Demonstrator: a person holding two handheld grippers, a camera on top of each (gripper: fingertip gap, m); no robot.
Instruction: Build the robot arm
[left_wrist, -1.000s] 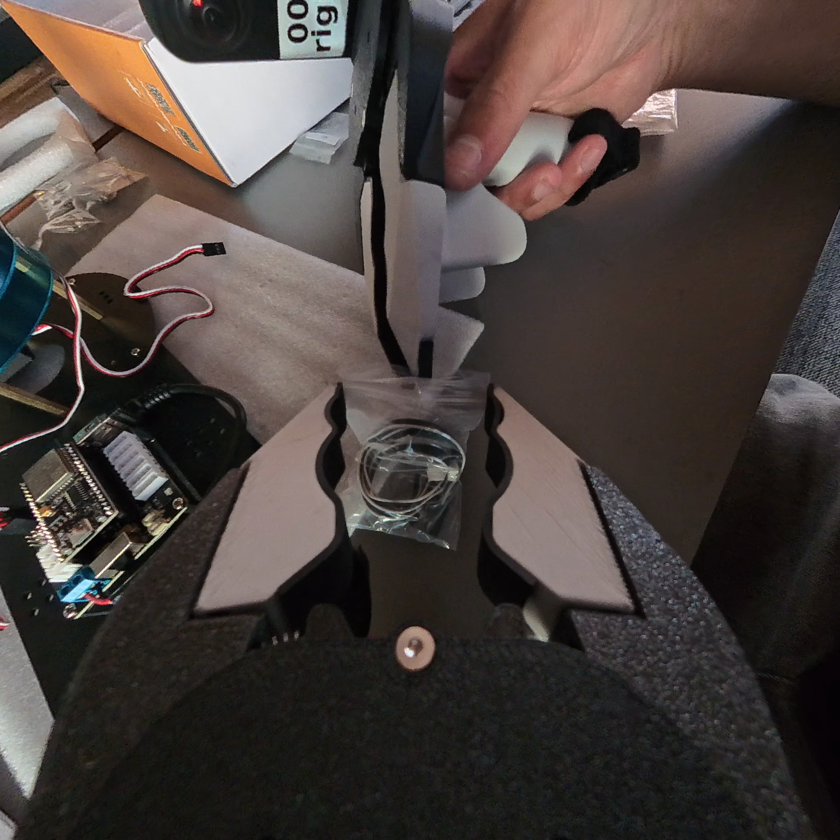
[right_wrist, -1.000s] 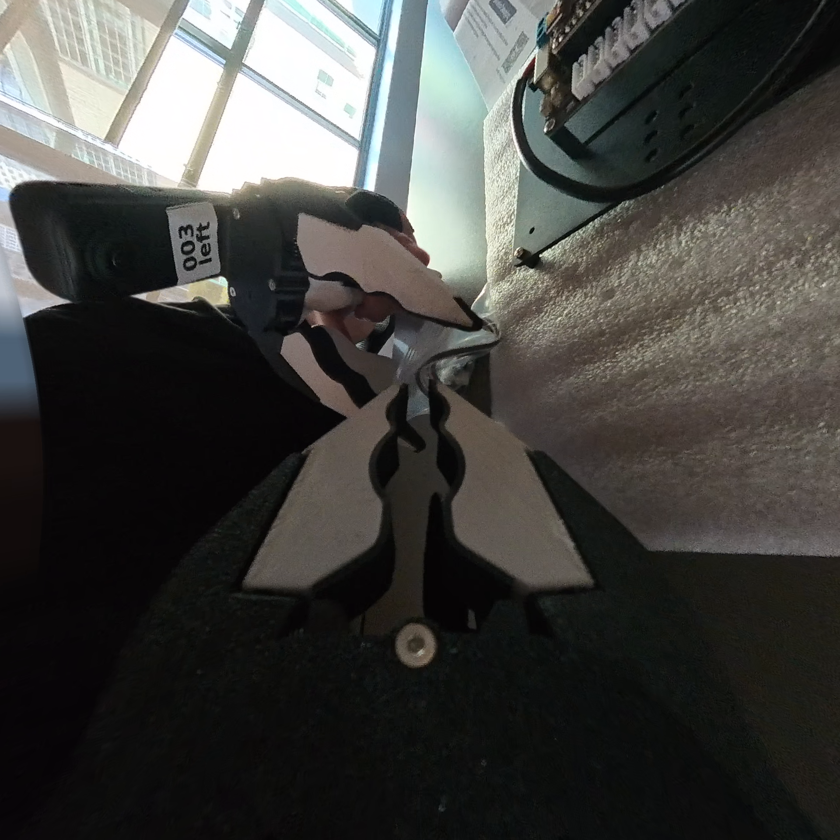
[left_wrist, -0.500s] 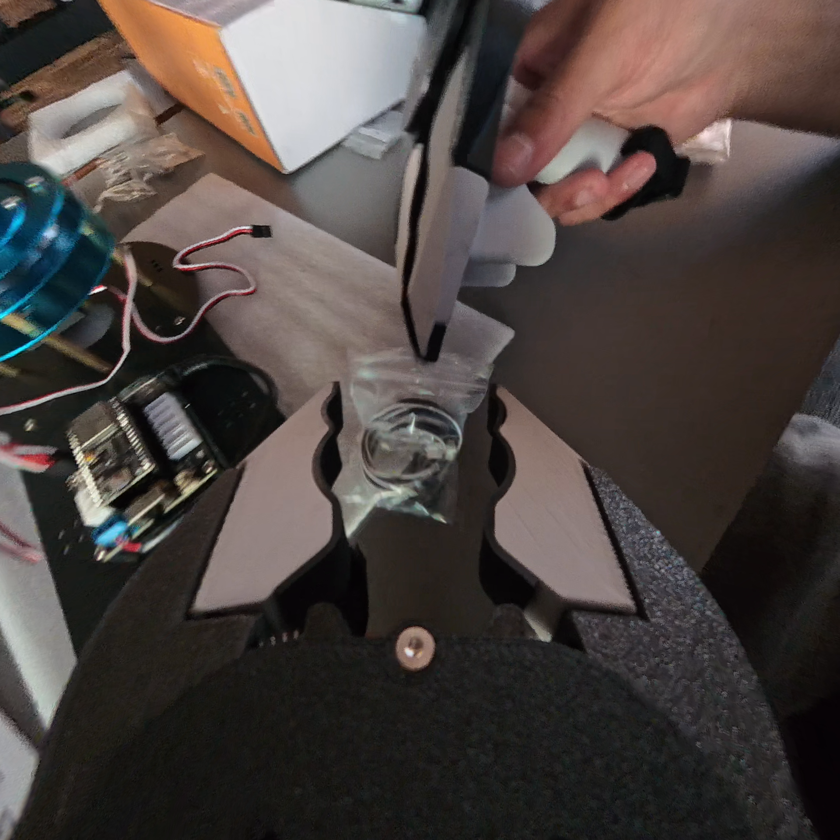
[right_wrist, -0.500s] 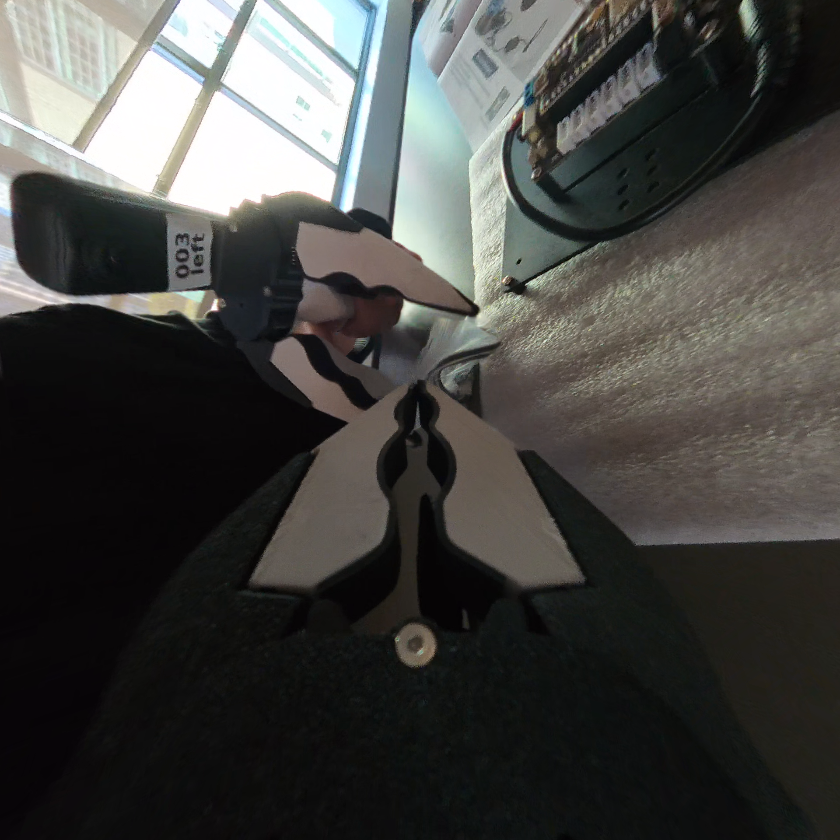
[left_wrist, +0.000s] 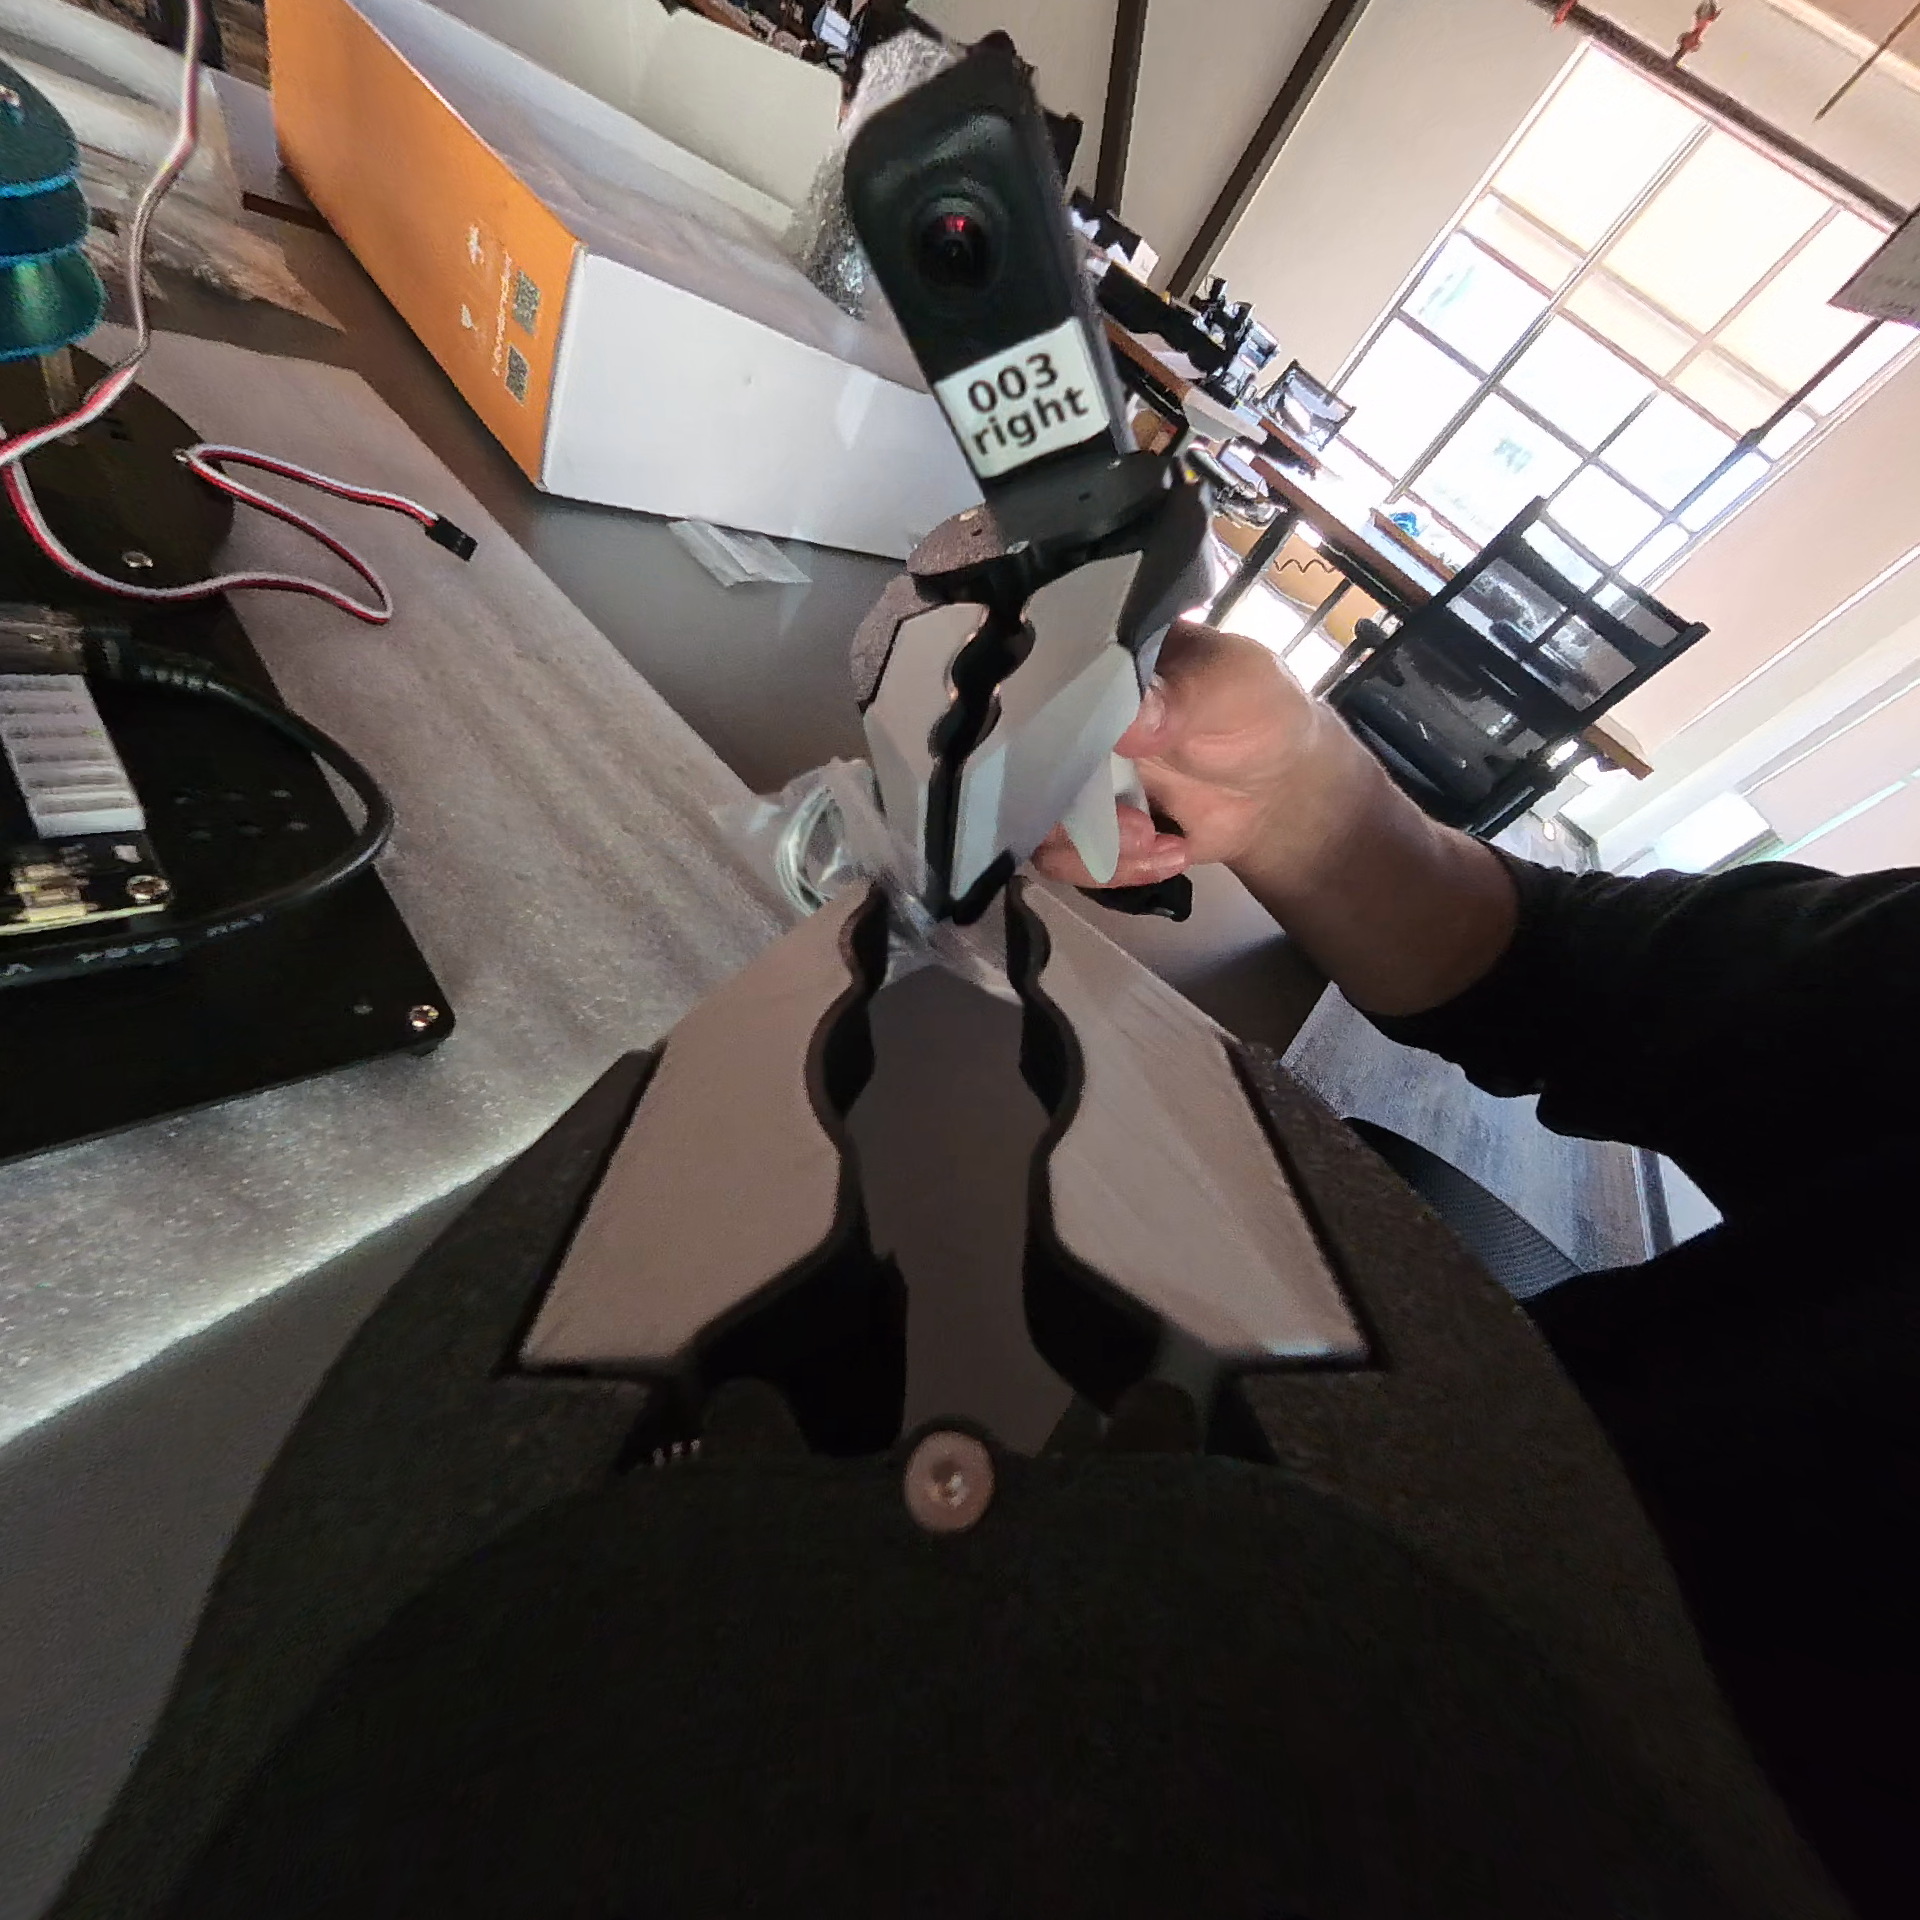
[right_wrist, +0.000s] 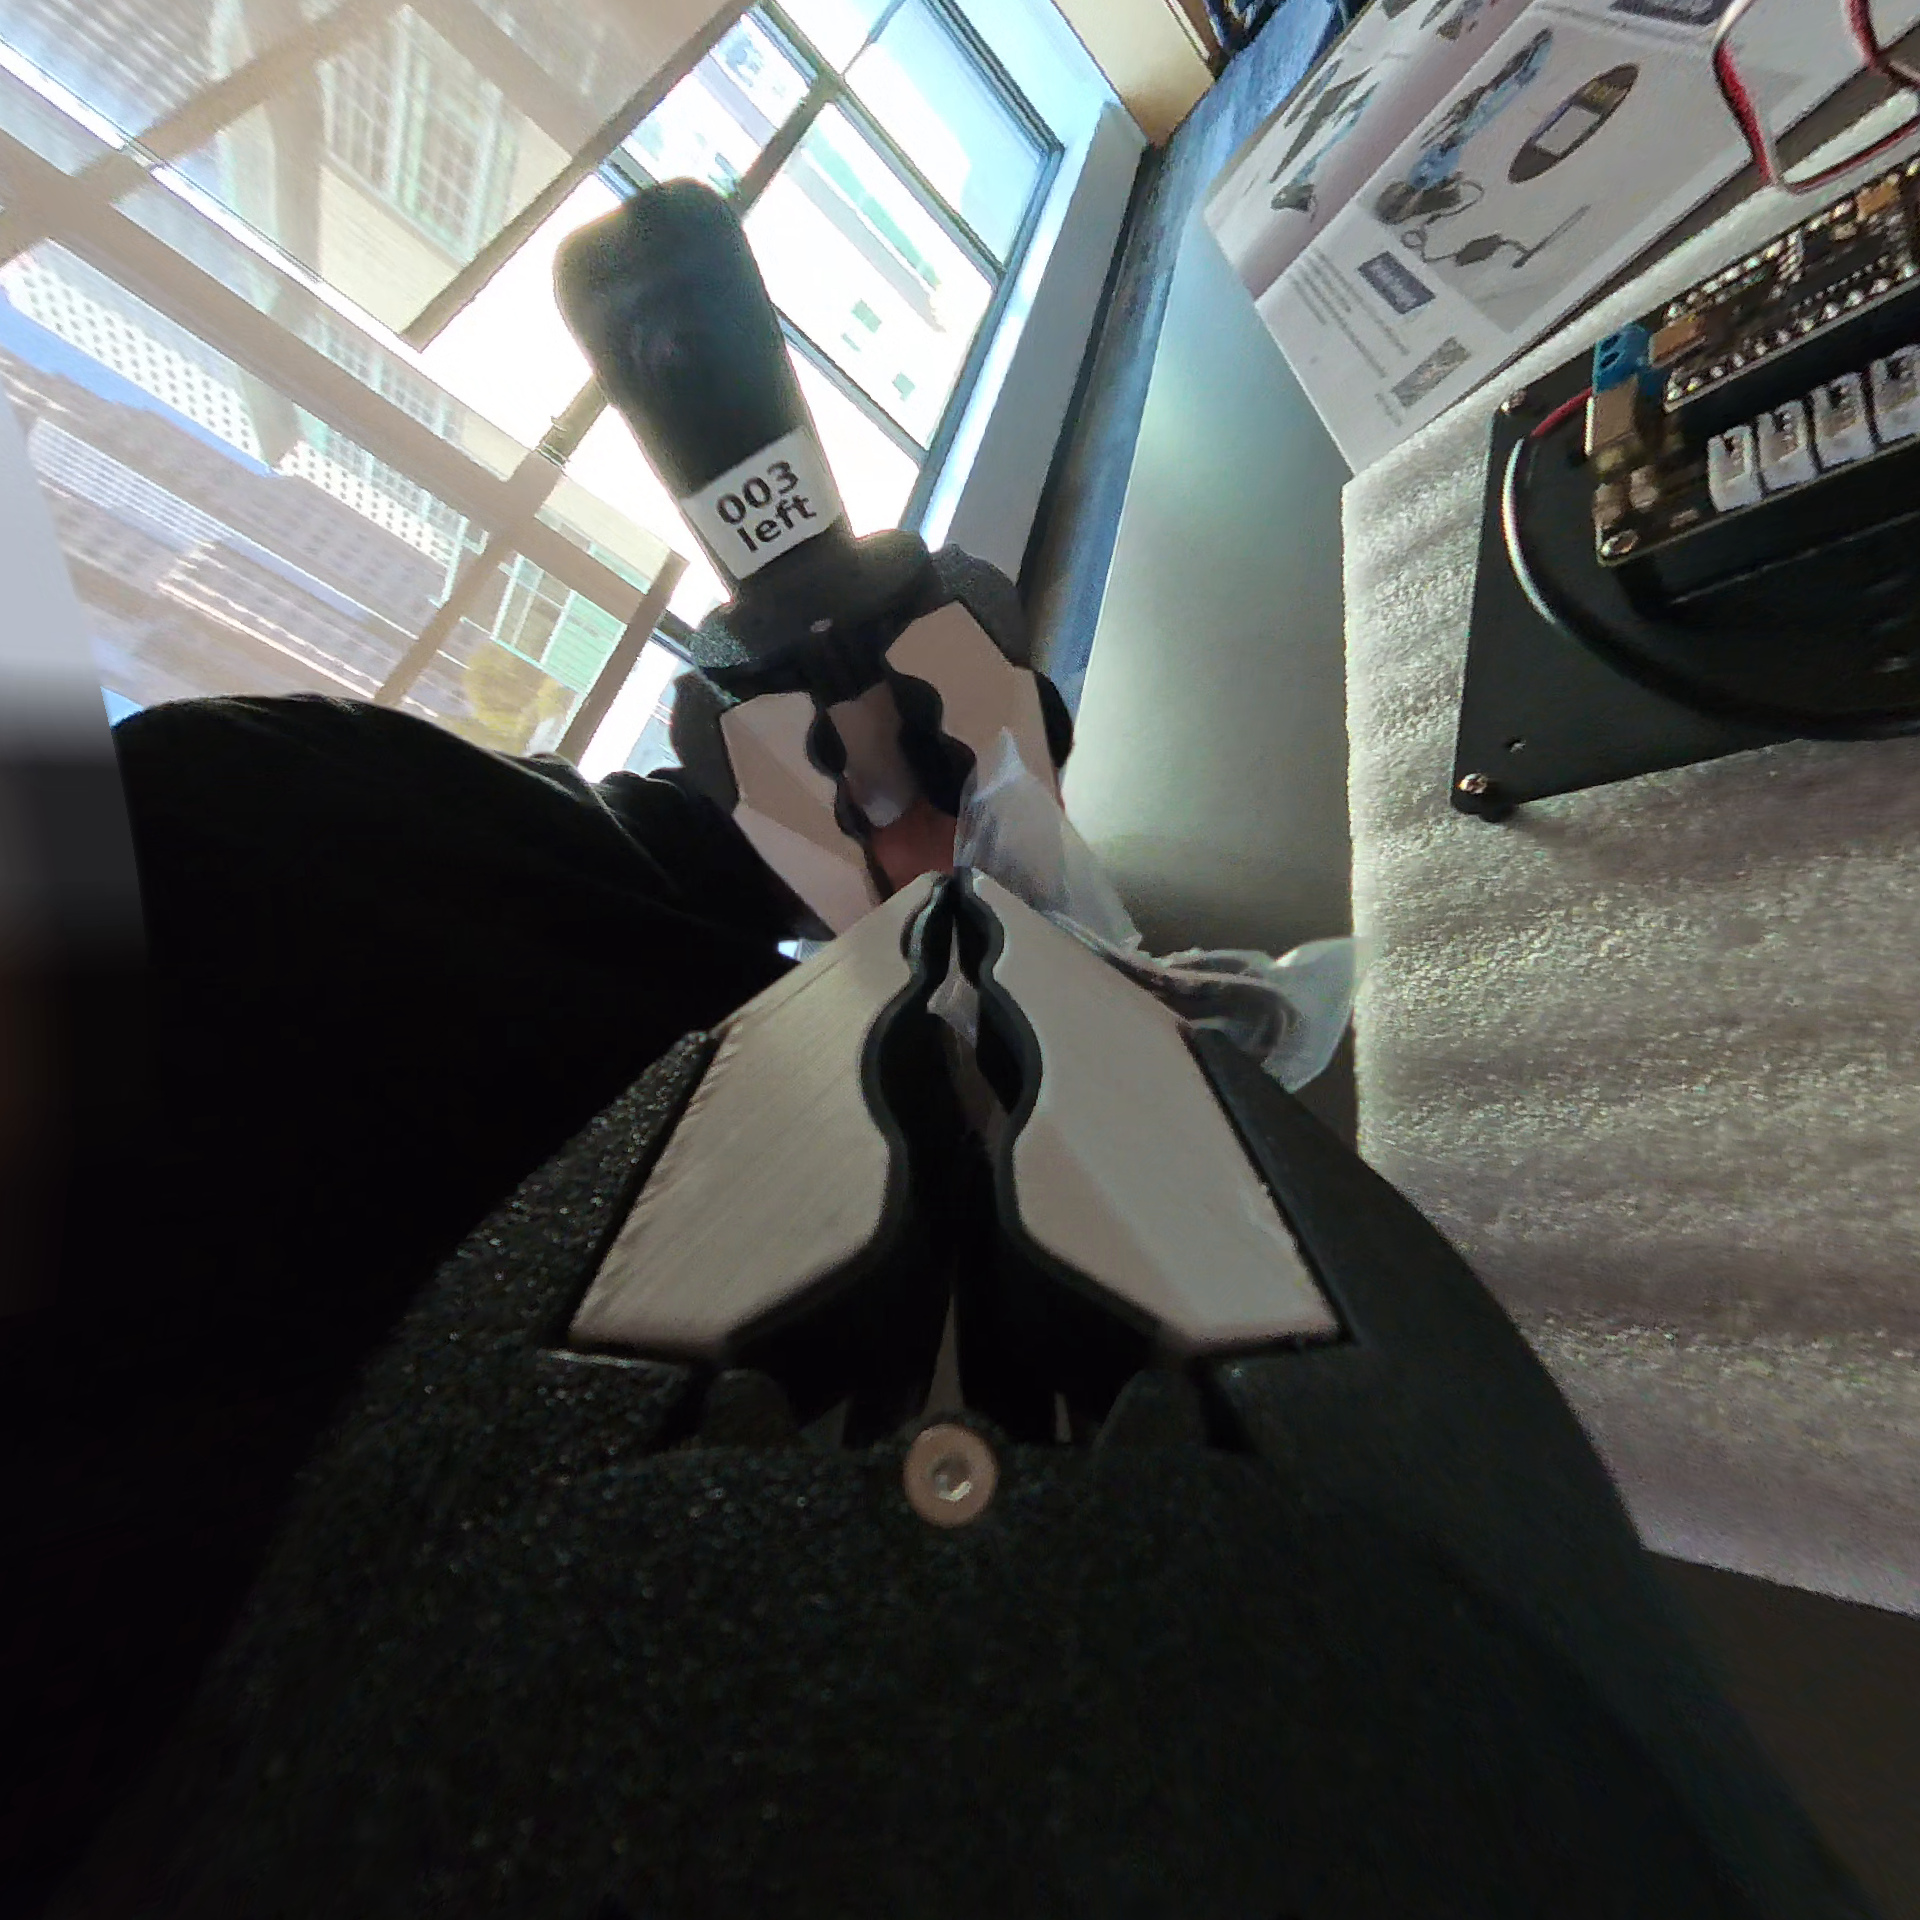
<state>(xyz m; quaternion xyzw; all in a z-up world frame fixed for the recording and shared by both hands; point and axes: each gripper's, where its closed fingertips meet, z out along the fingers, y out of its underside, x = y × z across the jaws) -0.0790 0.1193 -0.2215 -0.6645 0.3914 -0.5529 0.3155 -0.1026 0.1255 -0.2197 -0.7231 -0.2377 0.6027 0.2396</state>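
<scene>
Fingers of right gripper (right_wrist: 951, 894) pinch clear plastic bag (right_wrist: 1236, 997); left gripper (left_wrist: 940, 925) fingers parted beside it

Box (left_wrist: 540, 270): orange side, white end. Servo lead (left_wrist: 301, 540): red, white, black strands. Foam sheet (right_wrist: 1621, 1091): pale grey, pebbled; base plate (left_wrist: 197, 997) black.

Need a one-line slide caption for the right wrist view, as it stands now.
Right gripper shut on a clear plastic bag, tip to tip with the open left gripper, beside white foam sheet.
</scene>
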